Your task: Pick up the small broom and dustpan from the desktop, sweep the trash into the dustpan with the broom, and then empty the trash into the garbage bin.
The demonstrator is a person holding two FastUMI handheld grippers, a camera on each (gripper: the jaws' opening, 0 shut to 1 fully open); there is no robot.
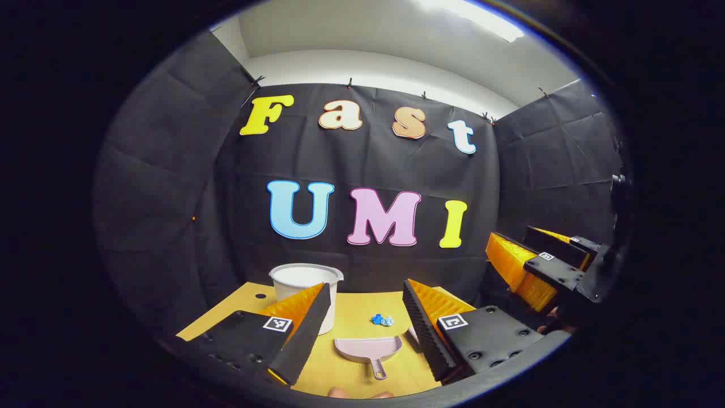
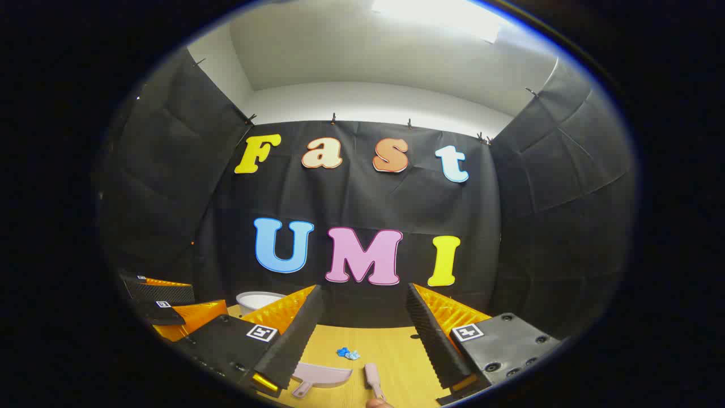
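A pink dustpan (image 1: 368,348) (image 2: 320,375) lies on the yellow desktop (image 1: 362,311), handle toward me. To its right lies the small pink broom (image 2: 372,377); in the left gripper view my own right finger mostly hides it. Blue crumpled trash (image 1: 382,320) (image 2: 348,353) sits just beyond both. The white garbage bin (image 1: 306,283) (image 2: 257,300) stands at the back left. My left gripper (image 1: 366,294) hangs open above the dustpan, holding nothing. My right gripper (image 2: 363,289) is open above the broom, also seen to the right (image 1: 512,241). The left gripper (image 2: 195,300) shows at the far left.
Black cloth walls close the booth behind and on both sides. The desktop's left edge (image 1: 215,311) runs near the bin. A person's fingertips (image 1: 357,392) (image 2: 376,403) peek in at the near edge.
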